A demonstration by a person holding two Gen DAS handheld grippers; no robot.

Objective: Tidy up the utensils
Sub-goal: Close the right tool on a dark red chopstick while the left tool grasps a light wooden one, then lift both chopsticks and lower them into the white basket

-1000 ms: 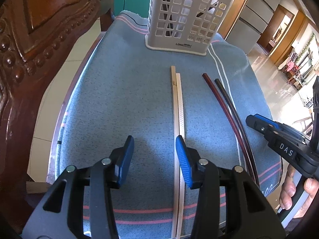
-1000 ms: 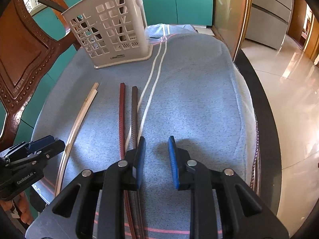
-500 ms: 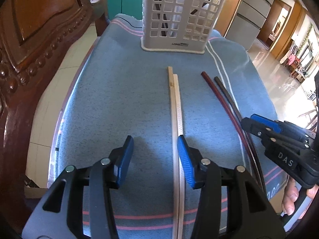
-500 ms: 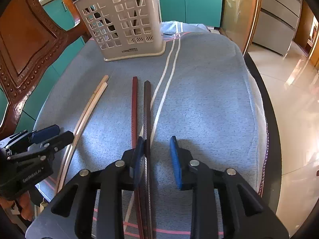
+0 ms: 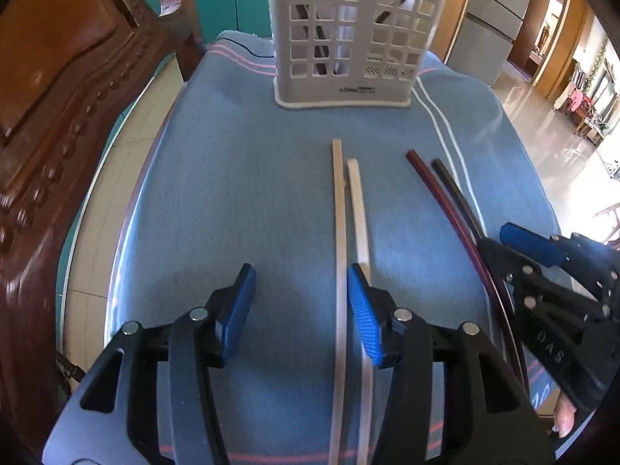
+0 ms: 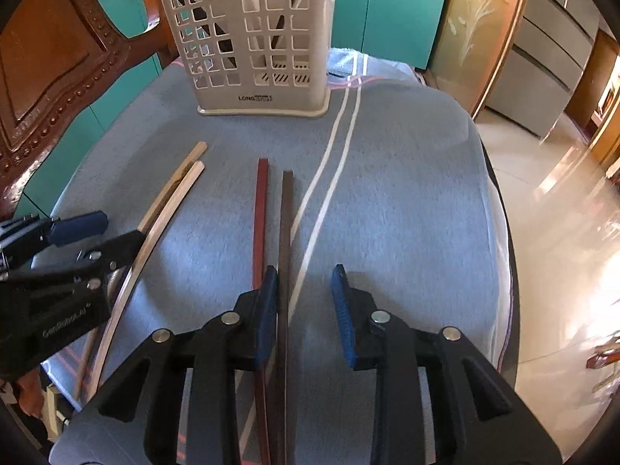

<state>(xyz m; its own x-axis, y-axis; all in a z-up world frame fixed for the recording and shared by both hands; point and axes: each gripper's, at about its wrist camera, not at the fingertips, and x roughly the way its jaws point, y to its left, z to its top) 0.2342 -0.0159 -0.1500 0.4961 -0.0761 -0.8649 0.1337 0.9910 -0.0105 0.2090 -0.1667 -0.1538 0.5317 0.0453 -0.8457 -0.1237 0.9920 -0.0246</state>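
While tongs (image 5: 300, 310) gape, chopsticks (image 5: 341, 232) mid-cloth (image 5: 232, 178)

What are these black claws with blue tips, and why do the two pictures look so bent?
They are two hand-held grippers, worked by a person, not a robot. Each carries a wide-angle camera looking along its fingers, which bends the view. One picture is from the left gripper, the other from the right gripper. Both stand open and hold nothing. On the blue cloth lie a pale pair of chopsticks and a dark pair of chopsticks. Behind stands a white slotted basket for utensils.
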